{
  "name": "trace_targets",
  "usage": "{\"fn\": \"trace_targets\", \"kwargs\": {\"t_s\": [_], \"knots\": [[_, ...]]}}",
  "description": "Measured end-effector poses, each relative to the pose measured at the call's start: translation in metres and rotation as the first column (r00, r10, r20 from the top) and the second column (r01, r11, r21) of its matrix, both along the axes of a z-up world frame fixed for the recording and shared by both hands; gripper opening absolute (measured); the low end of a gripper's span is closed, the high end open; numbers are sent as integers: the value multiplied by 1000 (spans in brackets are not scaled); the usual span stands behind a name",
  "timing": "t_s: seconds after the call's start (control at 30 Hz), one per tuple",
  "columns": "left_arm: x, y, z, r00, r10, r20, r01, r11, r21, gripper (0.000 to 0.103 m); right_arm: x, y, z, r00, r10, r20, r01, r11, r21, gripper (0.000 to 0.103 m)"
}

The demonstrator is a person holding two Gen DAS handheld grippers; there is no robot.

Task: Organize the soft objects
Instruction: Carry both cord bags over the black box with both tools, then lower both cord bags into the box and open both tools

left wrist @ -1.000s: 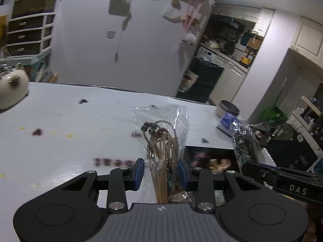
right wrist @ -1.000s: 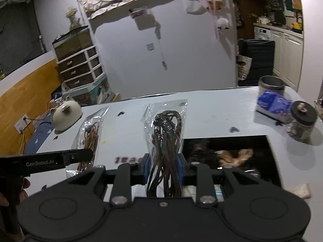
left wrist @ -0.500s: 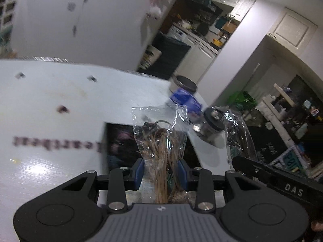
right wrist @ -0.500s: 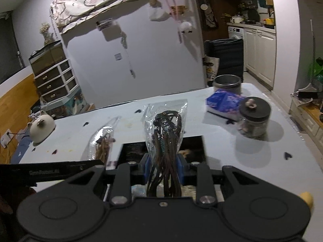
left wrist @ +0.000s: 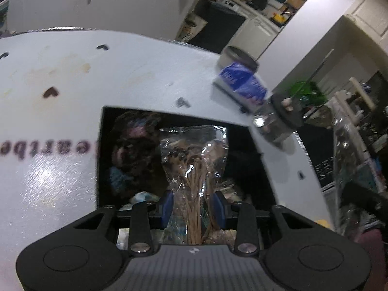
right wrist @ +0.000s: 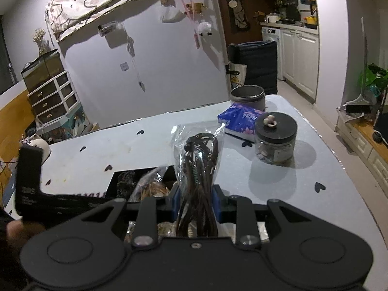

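— So what do you have in your tongs?

— My left gripper (left wrist: 192, 206) is clenched on a clear bag of tan cords (left wrist: 194, 169). My right gripper (right wrist: 197, 203) is clenched on a clear bag of dark brown cords (right wrist: 197, 160). Each bag stands upright between blue pads.

— Where are the bags?

— Both hang over a dark rectangular opening (left wrist: 126, 145) cut into the white table (left wrist: 60, 181). Soft items already lie inside it, though they are too dim and blurred to name. The tan bag is directly above the opening. The dark bag sits at its right edge, from what the right wrist view shows.

— Which step is this?

— I judge it to be the drop-off: carrying both bags to the bin.

— And next?

— Probably lowering each bag into the opening and spreading the fingers. The right one may need to shift left first. A lidded glass jar (right wrist: 275, 140) and a blue tissue pack (right wrist: 238, 118) stand nearby on the right, so I would keep clear of them.
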State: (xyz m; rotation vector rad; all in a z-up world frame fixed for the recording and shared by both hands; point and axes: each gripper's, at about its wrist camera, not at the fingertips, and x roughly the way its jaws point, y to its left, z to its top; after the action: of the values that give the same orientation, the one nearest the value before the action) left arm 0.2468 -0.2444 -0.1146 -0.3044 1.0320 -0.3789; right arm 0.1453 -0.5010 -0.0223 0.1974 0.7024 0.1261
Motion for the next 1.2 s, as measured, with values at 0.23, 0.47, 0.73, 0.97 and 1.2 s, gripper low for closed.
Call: {"fn": "trace_targets", "kwargs": {"t_s": [0.23,0.47,0.73,0.97,1.2], "knots": [[-14,9,10,998,26,55,-23,999,-49,67,30,12,-14,995,83,-48,-80,996,45,29],[-30,21,36,992,40,117,-34,998,-48,42,60,23,-35,982,160,-101,-152,985,79,40],[-27,-4,32,993,-70,98,71,997,-7,26,60,18,-36,980,177,-86,-169,981,90,36],[-14,-20,2,995,-96,41,93,993,78,26,74,29,-67,955,209,-210,-210,977,18,25],[-11,-21,0,995,-89,47,84,993,88,27,81,41,-89,937,232,-259,-253,966,-50,24]]}}
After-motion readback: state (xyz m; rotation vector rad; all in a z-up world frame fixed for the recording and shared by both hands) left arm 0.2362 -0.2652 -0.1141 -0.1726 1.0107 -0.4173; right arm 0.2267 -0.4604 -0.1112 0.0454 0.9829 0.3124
